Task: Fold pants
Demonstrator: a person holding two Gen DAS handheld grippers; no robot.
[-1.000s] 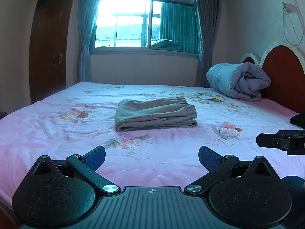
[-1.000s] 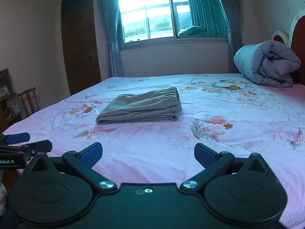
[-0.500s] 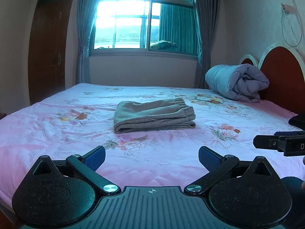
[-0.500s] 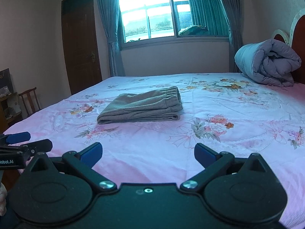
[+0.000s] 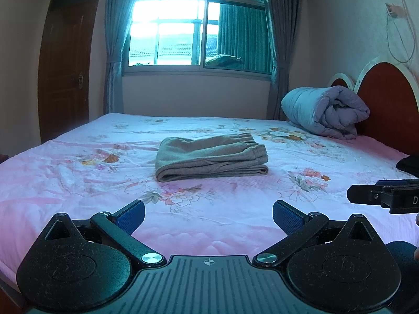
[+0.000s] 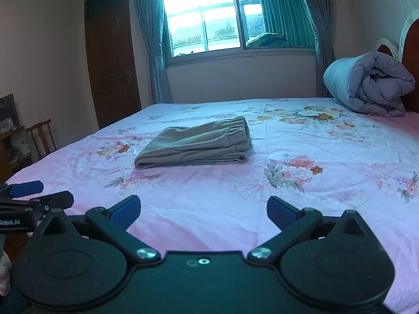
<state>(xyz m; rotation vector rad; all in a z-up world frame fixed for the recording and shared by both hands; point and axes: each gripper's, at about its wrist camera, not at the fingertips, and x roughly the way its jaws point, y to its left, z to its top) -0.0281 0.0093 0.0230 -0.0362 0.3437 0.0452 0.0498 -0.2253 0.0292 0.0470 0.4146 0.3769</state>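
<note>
Near the middle of the bed [image 5: 78, 183], the folded pants [image 5: 212, 157] lie flat on the floral sheet, well ahead of both tools and touched by neither. The left tool [image 5: 208, 213] hangs over the near edge of the bed with its blue pads spread wide and nothing between them; the right tool [image 6: 203, 208] is likewise wide and empty, held beside the left tool at the same near edge. In the left wrist view the pants sit straight ahead of the tool; in the right wrist view they [image 6: 195, 147] lie ahead and slightly left.

Bare sheet surrounds the bundle on every side, with broad open bedding between it and the near edge. A rolled grey quilt [image 5: 324, 111] rests at the far right corner against the headboard [image 5: 385, 102], well apart from the pants.

The bundle's long axis runs roughly parallel to the near edge. Its gathered waistband end points right, toward the headboard, and the rounded fold faces left.
</note>
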